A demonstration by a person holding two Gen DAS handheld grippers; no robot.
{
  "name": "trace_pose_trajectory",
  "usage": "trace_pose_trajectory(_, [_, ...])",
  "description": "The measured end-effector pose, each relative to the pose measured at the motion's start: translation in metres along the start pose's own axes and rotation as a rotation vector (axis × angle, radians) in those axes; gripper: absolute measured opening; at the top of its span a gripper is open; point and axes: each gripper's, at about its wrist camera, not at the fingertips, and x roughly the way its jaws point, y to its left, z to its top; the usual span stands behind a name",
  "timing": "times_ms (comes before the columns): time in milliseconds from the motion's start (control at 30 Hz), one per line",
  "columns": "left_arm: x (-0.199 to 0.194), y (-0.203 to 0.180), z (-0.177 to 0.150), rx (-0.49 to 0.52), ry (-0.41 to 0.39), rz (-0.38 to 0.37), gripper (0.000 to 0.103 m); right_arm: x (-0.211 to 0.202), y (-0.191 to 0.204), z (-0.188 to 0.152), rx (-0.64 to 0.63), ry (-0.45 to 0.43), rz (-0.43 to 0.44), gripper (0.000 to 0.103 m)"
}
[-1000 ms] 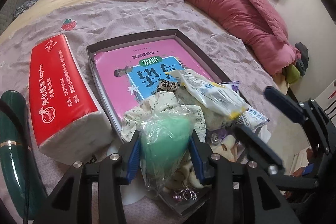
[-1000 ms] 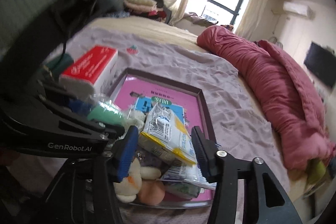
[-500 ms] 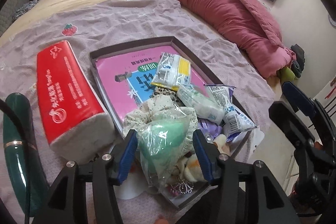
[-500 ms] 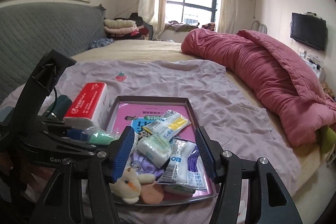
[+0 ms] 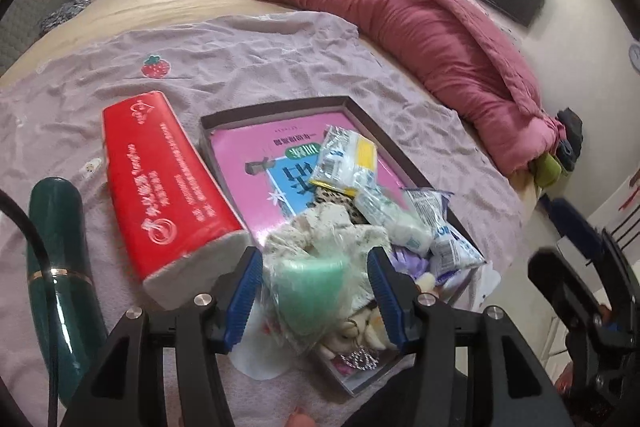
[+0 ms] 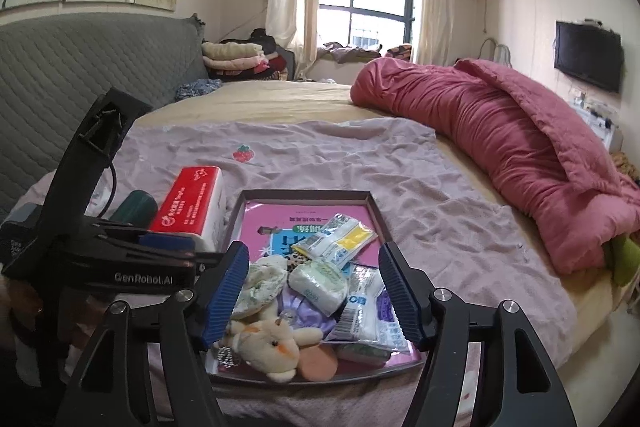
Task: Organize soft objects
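- Up come both grippers since a second ago: the yellow-and-white packet (image 6: pixel 335 238) that sat between the right gripper's (image 6: pixel 313 297) pads then now lies in the tray, and those jaws are opening with nothing pressed between them.
- Left gripper (image 5: pixel 316 301) stands partly open too, its blue pads either side of a green sponge in a clear bag (image 5: pixel 310 285); whether the bag brushes a pad is hard to say through the crinkled plastic, but it doesn't look squeezed.
- Surface: a bed, with a wrinkled lilac sheet (image 6: pixel 360 163) bearing a small strawberry patch (image 6: pixel 243 153), spread over a beige cover.
- Dark-rimmed tray (image 6: pixel 372 203) lies flat on that sheet with a pink book (image 5: pixel 244 163) as its floor.
- Heaped at the tray's near end: a floral cloth (image 6: pixel 260 285), a white wrapped roll (image 6: pixel 318 285), a blue-and-white packet (image 6: pixel 366 307), a cream plush toy (image 6: pixel 272 343).
- The yellow-and-white packet lies flat on the book, its long axis slanting from the tray's middle towards the far right corner.
- Beside the tray on the left, a red tissue pack (image 5: pixel 168 187), long axis running away from the camera; then a dark green cylinder (image 5: pixel 60 267).
- Room: a rolled pink duvet (image 6: pixel 500 131) along the right, a window with curtains (image 6: pixel 366 3) ahead, a wall television (image 6: pixel 588 57), folded clothes (image 6: pixel 236 57) by the grey headboard (image 6: pixel 80 67).
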Motion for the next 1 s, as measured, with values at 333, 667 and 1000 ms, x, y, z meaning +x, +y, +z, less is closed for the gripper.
trace_pose_trajectory(333, [-0.022, 0.014, 0.002, -0.025, -0.036, -0.003, 0.054, -0.007, -0.003, 0.003, 0.056, -0.002, 0.025, 0.072])
trace_pose_trajectory(667, [-0.049, 0.014, -0.018, -0.001, -0.046, 0.029, 0.054, -0.012, 0.017, 0.005, 0.029, 0.016, 0.023, 0.074])
trace_pose_trajectory(1000, [-0.083, -0.001, -0.045, 0.021, -0.049, 0.059, 0.055, -0.023, 0.020, -0.012, 0.242, 0.146, -0.034, 0.076])
